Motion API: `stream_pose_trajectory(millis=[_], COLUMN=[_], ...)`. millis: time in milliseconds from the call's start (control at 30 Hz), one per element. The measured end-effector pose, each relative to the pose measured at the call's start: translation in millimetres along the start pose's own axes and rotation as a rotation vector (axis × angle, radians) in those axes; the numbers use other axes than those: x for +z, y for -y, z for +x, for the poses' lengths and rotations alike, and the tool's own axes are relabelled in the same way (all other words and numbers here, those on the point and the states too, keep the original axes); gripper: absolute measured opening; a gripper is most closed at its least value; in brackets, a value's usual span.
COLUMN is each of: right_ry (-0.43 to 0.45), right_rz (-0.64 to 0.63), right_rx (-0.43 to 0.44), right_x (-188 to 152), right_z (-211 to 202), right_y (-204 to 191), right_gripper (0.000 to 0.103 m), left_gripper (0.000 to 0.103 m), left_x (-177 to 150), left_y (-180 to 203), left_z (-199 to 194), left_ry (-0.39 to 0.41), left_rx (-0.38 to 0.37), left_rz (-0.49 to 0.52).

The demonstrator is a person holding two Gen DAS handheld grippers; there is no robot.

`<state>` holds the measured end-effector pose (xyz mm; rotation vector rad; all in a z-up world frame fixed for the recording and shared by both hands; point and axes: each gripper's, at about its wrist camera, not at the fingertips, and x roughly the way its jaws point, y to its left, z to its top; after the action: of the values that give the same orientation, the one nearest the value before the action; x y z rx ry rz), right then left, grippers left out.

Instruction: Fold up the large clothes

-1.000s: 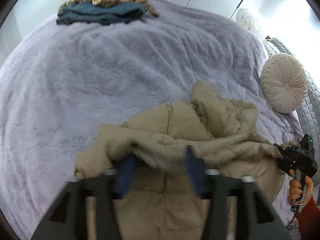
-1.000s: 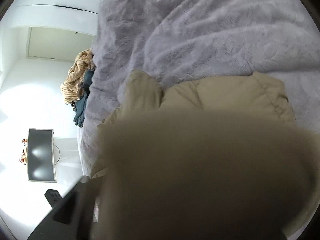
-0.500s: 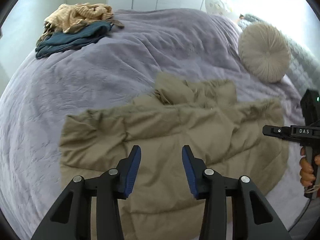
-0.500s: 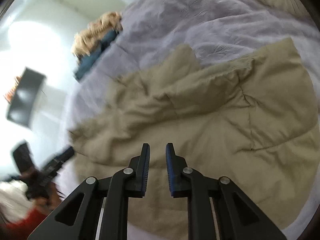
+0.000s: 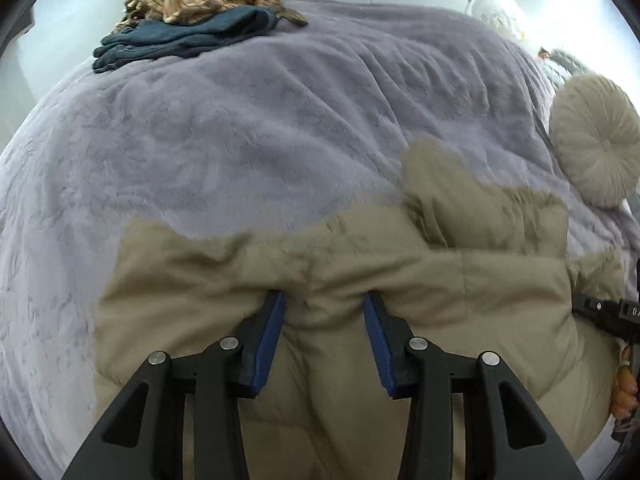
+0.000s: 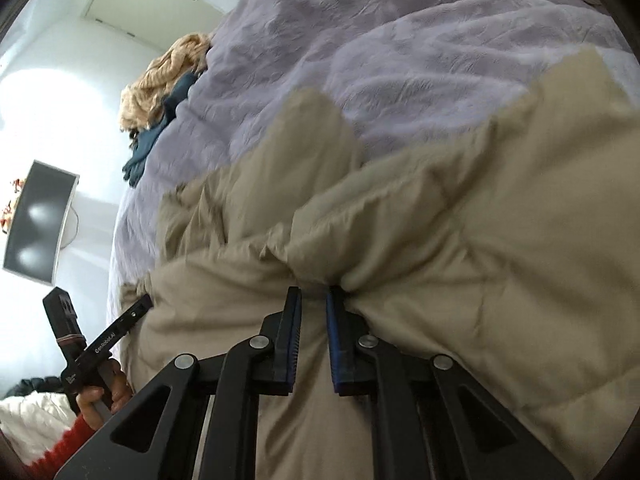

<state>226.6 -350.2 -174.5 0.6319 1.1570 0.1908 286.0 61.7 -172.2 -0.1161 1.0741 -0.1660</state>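
A large beige padded jacket (image 5: 420, 264) lies spread on the lilac bed cover (image 5: 240, 120), its hood bunched toward the right. My left gripper (image 5: 324, 300) points down at the jacket's near edge. Its blue pads (image 5: 272, 328) press a thick fold of fabric between them. My right gripper (image 6: 314, 292) is closing tight on a thin pinch of the same jacket (image 6: 480, 220), jaws nearly together. Each view catches the other gripper at the jacket's side: the right one (image 5: 604, 314), the left one (image 6: 108, 340), held by a hand (image 6: 104, 396) in a red sleeve.
A striped tan garment on folded teal clothes (image 5: 192, 20) sits at the bed's far left corner. A round cream cushion (image 5: 596, 140) rests at the right side. A dark monitor (image 6: 40, 224) stands beyond the bed. White cupboard doors line the back wall.
A second ago the jacket hung bunched from the grippers; half a second ago both stood open above it lying flat. Both have since dropped onto its near edge and shut on folds.
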Motion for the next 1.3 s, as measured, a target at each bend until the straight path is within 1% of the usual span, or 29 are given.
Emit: stream_pose_trajectory(millis=[67,133,200,300,400,467,567,667,733,833,933,967,1067,1133,1200,1300], right_ry=[0.014,0.033,0.054,0.098,0.117,0.127,0.132,0.137,0.143,0.145,0.136,0.135,0.151,0.177,0.198,0.204], right_rz=[-0.024,-0.041,-0.033,0.009,0.069,0.082,0.067,0.069,0.069,0.059,0.064,0.065,0.081,0.094,0.096,0.098], right_rx=[-0.042,-0.097,-0.148,-0.211,-0.237,-0.241,-0.261,-0.266,-0.270,-0.292,-0.325,-0.335,-0.360,-0.343,-0.326,-0.283], right_x=[7,12,19,22,23,24,27,34,37,38,40,41,38,30,20,2], right_z=[-9,-22,-31,-46,-42,-32,-14,0,5,7,1,-2,-21,-36,-50,-64], right_y=[0,7,18,41,68,79,85,89,90,88,79,76,64,57,48,38], right_gripper=[0.012,0.012,0.012,0.012,0.011,0.011,0.011,0.011,0.011,0.011,0.012,0.015,0.016,0.016,0.016,0.017], left_gripper=[0.045,0.045,0.045,0.045,0.045,0.045,0.045,0.045,0.045,0.045,0.045,0.045,0.045,0.045,0.045,0.045], left_x=[10,14,14,11,11,12,15,17,17,19,27,29,31,29,23,7], left_y=[-12,-25,-37,-44,-49,-51,-51,-53,-54,-53,-53,-55,-59,-59,-60,-59], left_z=[-4,-2,4,13,28,39,54,64,70,72,63,56,29,7,-14,-38], left_ry=[0.017,0.002,-0.027,-0.031,-0.031,-0.024,-0.018,-0.020,-0.020,-0.024,-0.037,-0.031,-0.007,0.017,0.030,0.019], left_rx=[0.033,0.053,0.059,0.078,0.078,0.107,0.143,0.155,0.161,0.177,0.179,0.179,0.196,0.221,0.217,0.212], left_rz=[-0.021,-0.037,-0.042,-0.022,-0.062,-0.078,-0.082,-0.098,-0.108,-0.098,-0.098,-0.107,-0.111,-0.087,-0.071,-0.066])
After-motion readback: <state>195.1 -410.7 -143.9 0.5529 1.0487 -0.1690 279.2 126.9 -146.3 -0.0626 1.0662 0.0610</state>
